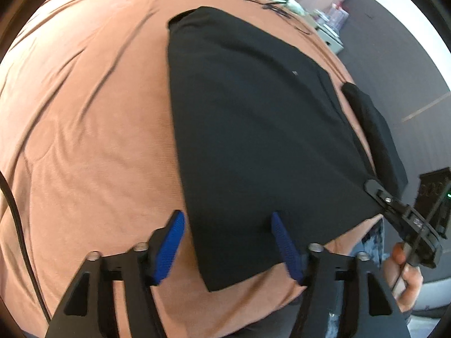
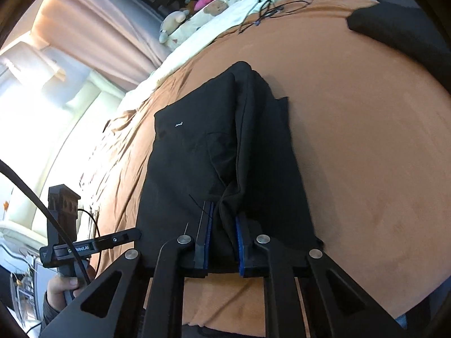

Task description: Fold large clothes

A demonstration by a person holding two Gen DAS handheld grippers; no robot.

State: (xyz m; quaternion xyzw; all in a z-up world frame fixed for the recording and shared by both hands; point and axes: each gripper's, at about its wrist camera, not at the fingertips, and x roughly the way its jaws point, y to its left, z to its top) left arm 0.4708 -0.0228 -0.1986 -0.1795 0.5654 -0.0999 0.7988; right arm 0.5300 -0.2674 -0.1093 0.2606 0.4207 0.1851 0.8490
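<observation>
Black garment half-folded on bed; right jaws clamped on it, left jaws wide.

Nearest: left gripper (image 1: pixel 227 246), blue pads spread wide, straddling the near left corner of the black garment (image 1: pixel 253 129), nothing between them. Right gripper (image 2: pixel 222 239), jaws narrow, pinching a bunched fold at the garment's (image 2: pixel 214 152) near edge; cloth rises in a ridge from the pinch. Garment lies flat on the orange bedspread (image 1: pixel 84 140), small white logo (image 2: pixel 179 124) facing up. A second dark piece (image 1: pixel 375 129) lies just beside it at the bed's right edge. Farther: tangled black cords (image 2: pixel 270 8) on the spread, cream bedding with stuffed toys (image 2: pixel 174 22), curtains (image 2: pixel 93 28) beyond.
</observation>
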